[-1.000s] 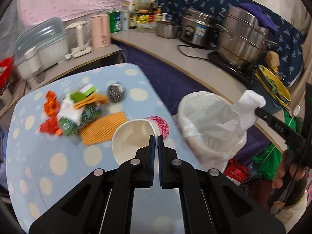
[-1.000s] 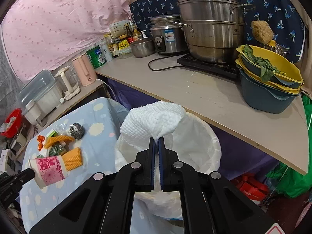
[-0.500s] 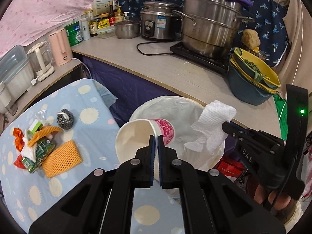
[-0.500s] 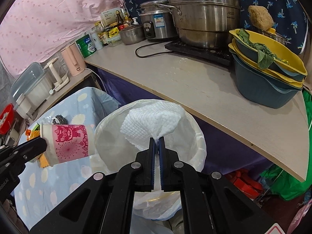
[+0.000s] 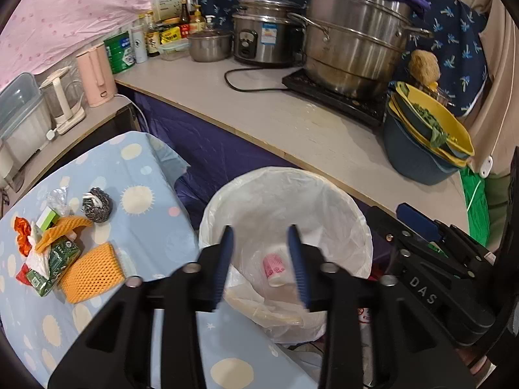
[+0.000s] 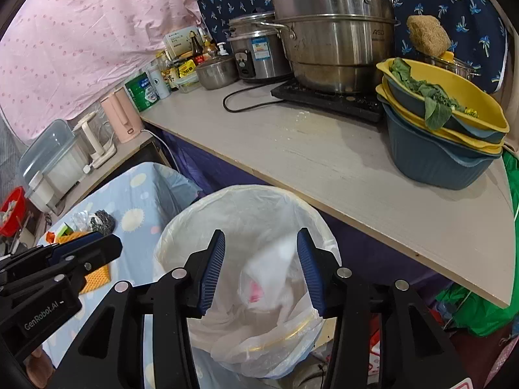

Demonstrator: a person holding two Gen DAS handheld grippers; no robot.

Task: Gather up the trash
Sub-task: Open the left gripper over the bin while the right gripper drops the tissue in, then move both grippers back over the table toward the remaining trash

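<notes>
A cramped home kitchen: a pale wooden surface [image 6: 340, 159] carries a tall stainless steel steamer pot [image 6: 334, 29]; a silver rice cooker [image 6: 256, 55]; sauce bottles [image 6: 194, 48]; stacked yellow and blue plastic basins [image 6: 444, 129] holding greens.

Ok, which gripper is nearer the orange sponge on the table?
Left. The left gripper hangs open over the bin, beside the table edge where the orange sponge lies. The right gripper is open over the bin's far side.

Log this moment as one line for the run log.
left gripper: open, above bin | right gripper: open, above bin | cup: in trash bag | paper towel: blurred inside bag | wrappers: on table
</notes>
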